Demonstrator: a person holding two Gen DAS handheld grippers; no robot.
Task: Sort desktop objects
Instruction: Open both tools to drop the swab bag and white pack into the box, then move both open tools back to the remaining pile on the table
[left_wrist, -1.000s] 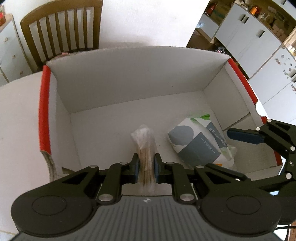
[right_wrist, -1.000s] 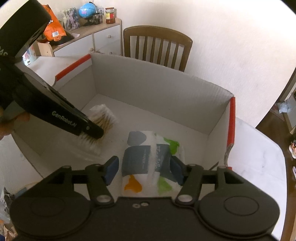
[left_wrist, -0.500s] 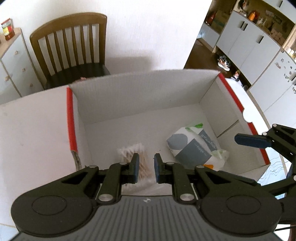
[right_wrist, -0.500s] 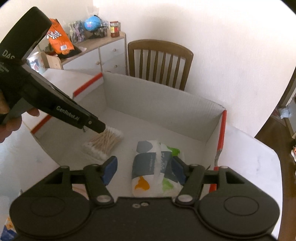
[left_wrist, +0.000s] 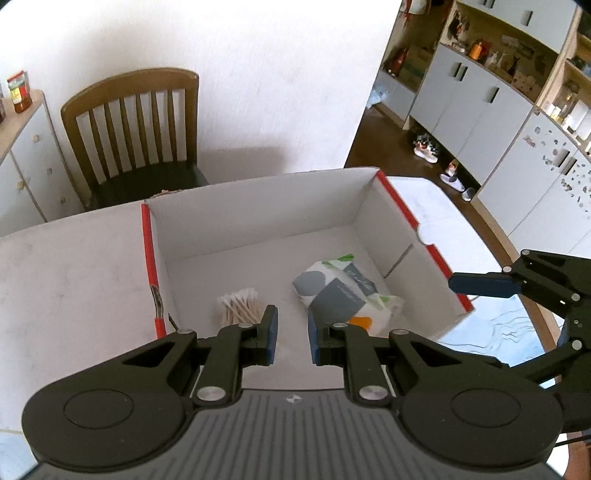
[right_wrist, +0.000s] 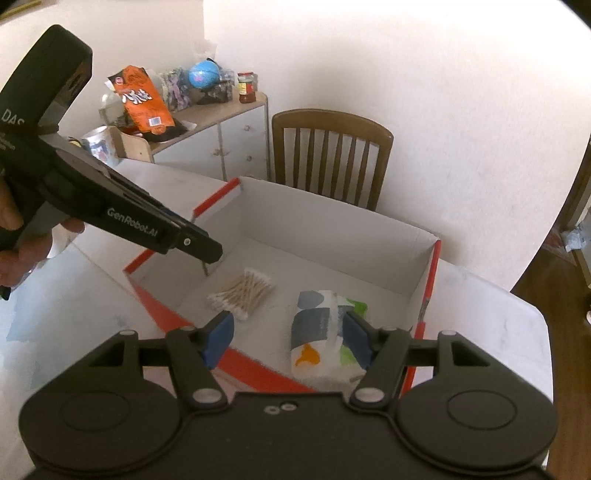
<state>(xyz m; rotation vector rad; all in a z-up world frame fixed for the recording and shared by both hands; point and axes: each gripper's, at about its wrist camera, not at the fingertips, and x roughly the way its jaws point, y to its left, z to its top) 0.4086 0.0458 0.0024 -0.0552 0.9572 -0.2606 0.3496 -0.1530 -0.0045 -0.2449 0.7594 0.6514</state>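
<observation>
Both my claws are empty with jaws apart: left claw (left_wrist: 291, 330), right claw (right_wrist: 288, 338). Cotton swabs (left_wrist: 239, 305) and tissue pack (left_wrist: 341, 291) lie in the box (left_wrist: 258, 206) on the counter (left_wrist: 70, 273).

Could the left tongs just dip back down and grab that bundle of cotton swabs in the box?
Probably yes. The left tongs are open and empty above the open-topped box, and nothing covers the cotton swabs.

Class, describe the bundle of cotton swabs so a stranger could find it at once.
Start at the white cardboard box with red edges on the table. On its floor lie two things: the bundle of wooden-stemmed cotton swabs lies apart from the patterned soft tissue pack. It alone is thin tan sticks with white tips.
</observation>
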